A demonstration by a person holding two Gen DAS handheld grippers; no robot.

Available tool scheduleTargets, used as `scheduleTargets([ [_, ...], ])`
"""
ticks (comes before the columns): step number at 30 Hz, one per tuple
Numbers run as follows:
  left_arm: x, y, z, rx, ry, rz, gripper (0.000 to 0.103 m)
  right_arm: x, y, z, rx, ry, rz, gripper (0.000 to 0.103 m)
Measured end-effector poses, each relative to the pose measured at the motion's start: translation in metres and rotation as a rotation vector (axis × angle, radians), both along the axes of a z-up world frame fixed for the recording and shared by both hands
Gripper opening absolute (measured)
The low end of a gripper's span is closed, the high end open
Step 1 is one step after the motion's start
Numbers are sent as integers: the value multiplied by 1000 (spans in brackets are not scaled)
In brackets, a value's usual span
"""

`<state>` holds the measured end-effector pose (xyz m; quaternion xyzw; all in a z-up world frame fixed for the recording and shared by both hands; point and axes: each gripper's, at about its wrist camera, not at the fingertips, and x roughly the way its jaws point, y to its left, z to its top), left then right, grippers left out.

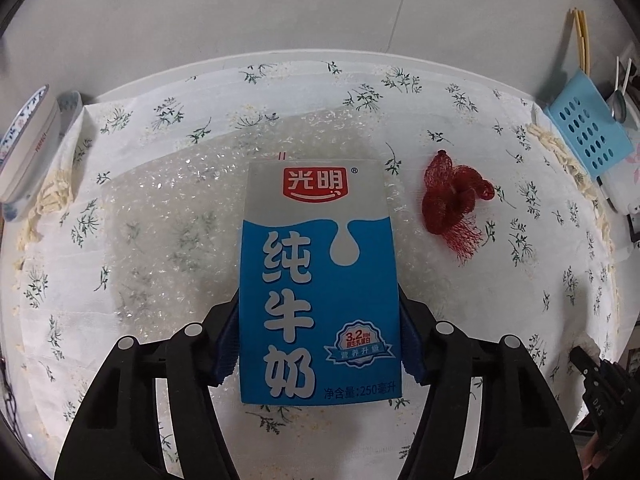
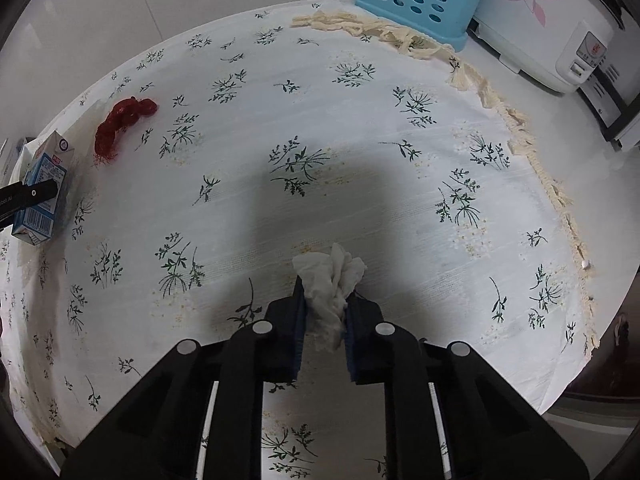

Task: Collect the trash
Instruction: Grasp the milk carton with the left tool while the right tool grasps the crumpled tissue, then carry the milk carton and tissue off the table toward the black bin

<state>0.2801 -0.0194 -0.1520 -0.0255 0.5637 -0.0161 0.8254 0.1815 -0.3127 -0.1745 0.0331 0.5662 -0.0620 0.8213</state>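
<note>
Lift comes next — left gripper (image 1: 320,340) clamps milk carton (image 1: 318,280), right gripper (image 2: 325,320) pinches crumpled tissue (image 2: 330,280); raise both straight up.

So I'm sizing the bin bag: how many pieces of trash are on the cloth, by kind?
Milk carton: 1, between the left gripper's pads
Crumpled tissue: 1, pinched in the right gripper
Red mesh net: 1, lying loose
Bubble wrap sheet: 1, under the carton
Total: 4
</note>
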Motion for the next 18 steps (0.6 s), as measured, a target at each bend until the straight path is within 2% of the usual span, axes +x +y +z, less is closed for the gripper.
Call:
scheduleTargets([
  [18, -40, -12, 43, 3, -65, -16, 62, -14, 9, 50, 3, -99, 34, 14],
])
